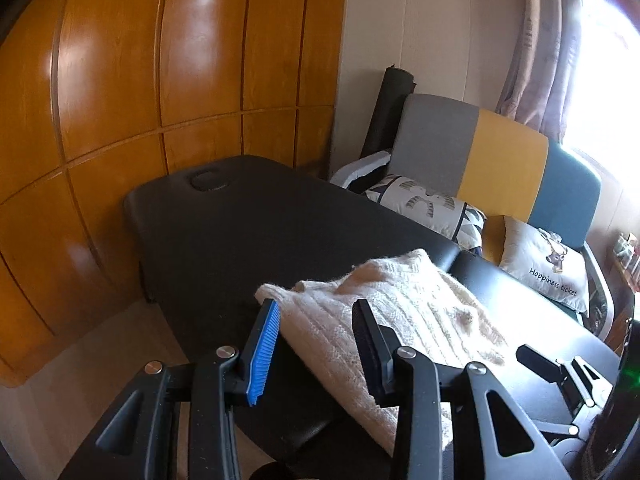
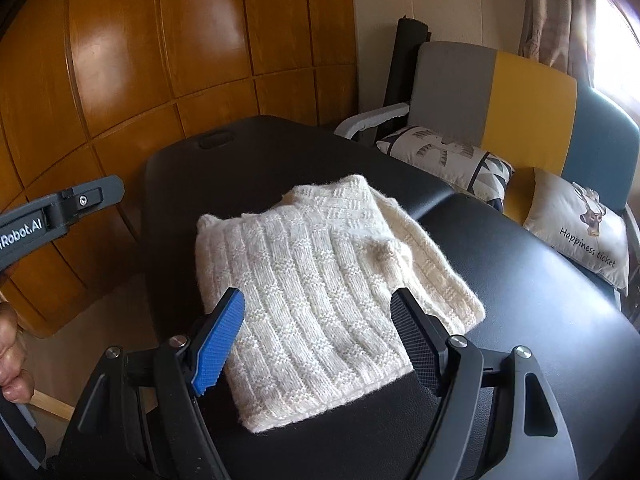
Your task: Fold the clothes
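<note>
While cream ribbed knit sweater (image 2: pixel 320 284) is lying folded on black padded tabletop (image 2: pixel 520 280), right tool (image 2: pixel 320 344) is hovering over its near edge, fingers spread, gripping nothing. Left tool (image 1: pixel 316 340) is hanging above sweater's left side, also spread and empty. Person's hand (image 2: pixel 12 360) is holding left tool's handle.
</note>
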